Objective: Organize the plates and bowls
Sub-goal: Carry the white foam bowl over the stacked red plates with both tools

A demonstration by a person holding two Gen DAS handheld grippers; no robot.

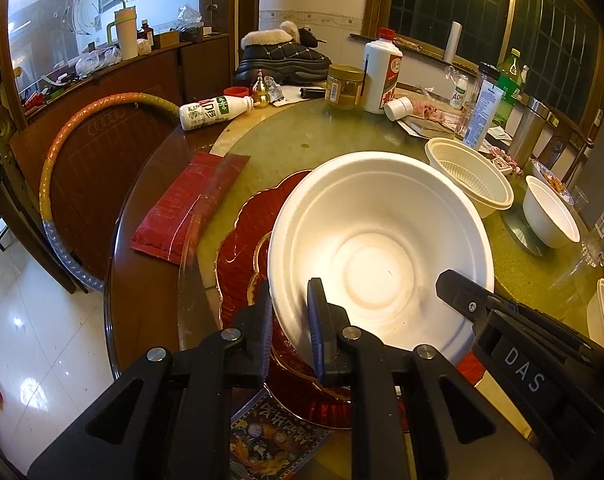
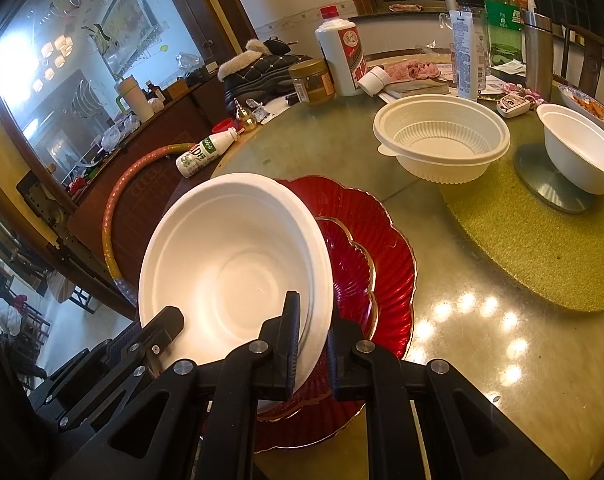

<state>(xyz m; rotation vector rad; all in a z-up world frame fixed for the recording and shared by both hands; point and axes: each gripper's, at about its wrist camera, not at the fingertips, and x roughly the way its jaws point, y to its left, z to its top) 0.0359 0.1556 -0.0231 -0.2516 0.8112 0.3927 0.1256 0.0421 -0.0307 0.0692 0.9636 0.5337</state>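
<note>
A white foam bowl (image 1: 381,248) is held over two stacked red scalloped plates (image 1: 242,256). My left gripper (image 1: 290,328) is shut on the bowl's left rim. My right gripper (image 2: 313,340) is shut on its right rim (image 2: 317,272); it also shows in the left wrist view (image 1: 457,292). The bowl (image 2: 230,264) tilts above the red plates (image 2: 381,248). A ribbed cream plastic bowl (image 2: 441,140) and a smaller white bowl (image 2: 581,152) stand farther right on the table.
Round glass-topped table (image 2: 461,300) with a green mat (image 2: 541,248). Bottles, a jar (image 2: 313,80), a steel tumbler (image 2: 537,56) and clutter crowd the far side. A red packet (image 1: 186,208) and a fallen milk bottle (image 1: 214,110) lie left. A hoop (image 1: 62,152) leans beyond the table's edge.
</note>
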